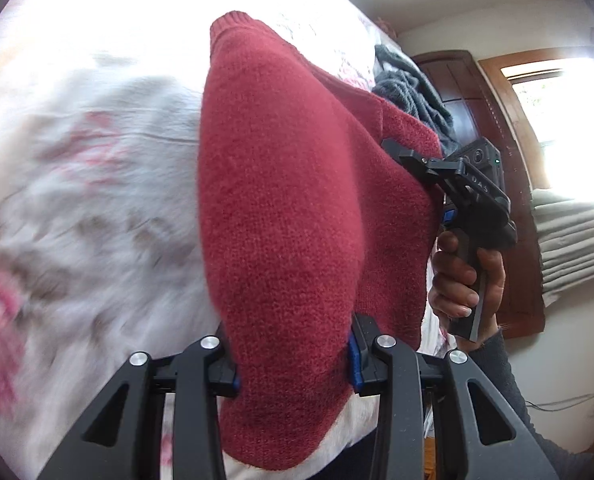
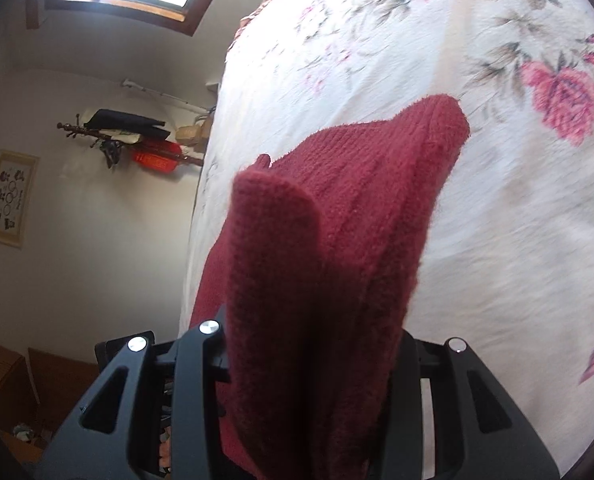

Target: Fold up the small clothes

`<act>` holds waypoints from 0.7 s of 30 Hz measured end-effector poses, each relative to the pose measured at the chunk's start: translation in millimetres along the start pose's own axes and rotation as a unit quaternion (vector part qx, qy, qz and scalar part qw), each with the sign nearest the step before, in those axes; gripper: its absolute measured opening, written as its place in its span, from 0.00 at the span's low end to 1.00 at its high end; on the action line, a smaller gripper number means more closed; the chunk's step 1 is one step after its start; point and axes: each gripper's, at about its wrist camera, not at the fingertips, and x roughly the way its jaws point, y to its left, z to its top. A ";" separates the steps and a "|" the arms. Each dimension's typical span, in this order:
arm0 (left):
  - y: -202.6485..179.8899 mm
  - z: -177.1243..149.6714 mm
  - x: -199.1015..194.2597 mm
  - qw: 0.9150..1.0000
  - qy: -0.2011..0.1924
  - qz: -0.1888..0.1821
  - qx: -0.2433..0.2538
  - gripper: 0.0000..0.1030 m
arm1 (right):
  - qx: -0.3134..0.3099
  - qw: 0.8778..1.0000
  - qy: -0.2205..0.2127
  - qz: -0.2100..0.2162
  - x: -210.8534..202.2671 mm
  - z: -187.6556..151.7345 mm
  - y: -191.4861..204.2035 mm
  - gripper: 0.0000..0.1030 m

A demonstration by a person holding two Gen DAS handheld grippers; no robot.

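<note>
While the dark red knitted sweater (image 1: 281, 208) hangs above the white rose-printed bedspread (image 1: 77, 184), the left gripper (image 1: 293, 364) clenches a thick fold between its jaws, and the right gripper (image 2: 313, 344) clamps another bunched fold rising ahead of its jaws.

The sweater (image 1: 281, 200) hangs over the bed (image 1: 97, 168) between both hand-held grippers; another garment (image 1: 413, 96) lies behind it.

Partly legible raised lettering, apparently "DAS", on the black body of the right gripper (image 1: 411, 160), right of frame centre; no other readable text.
</note>
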 end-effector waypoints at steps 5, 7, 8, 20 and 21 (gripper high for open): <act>25.7 -49.5 -37.6 1.000 -0.019 0.013 -0.014 0.36 | -0.015 0.999 0.038 0.014 43.1 -34.7 30.6 0.34; 41.9 -73.7 -50.8 0.999 -0.028 0.016 -0.024 0.36 | -0.016 0.998 0.054 0.021 63.2 -49.8 36.2 0.34; 50.9 -85.9 -56.3 0.999 -0.032 0.017 -0.030 0.36 | -0.018 0.997 0.066 0.024 76.1 -59.7 37.6 0.34; 141.9 -152.2 -42.8 0.984 -0.017 0.020 -0.177 0.59 | 0.020 0.993 0.100 -0.052 124.0 -116.0 11.6 0.66; 134.4 -152.3 -57.2 0.985 -0.036 0.059 -0.159 0.62 | 0.013 0.995 0.077 -0.066 108.1 -116.3 16.8 0.69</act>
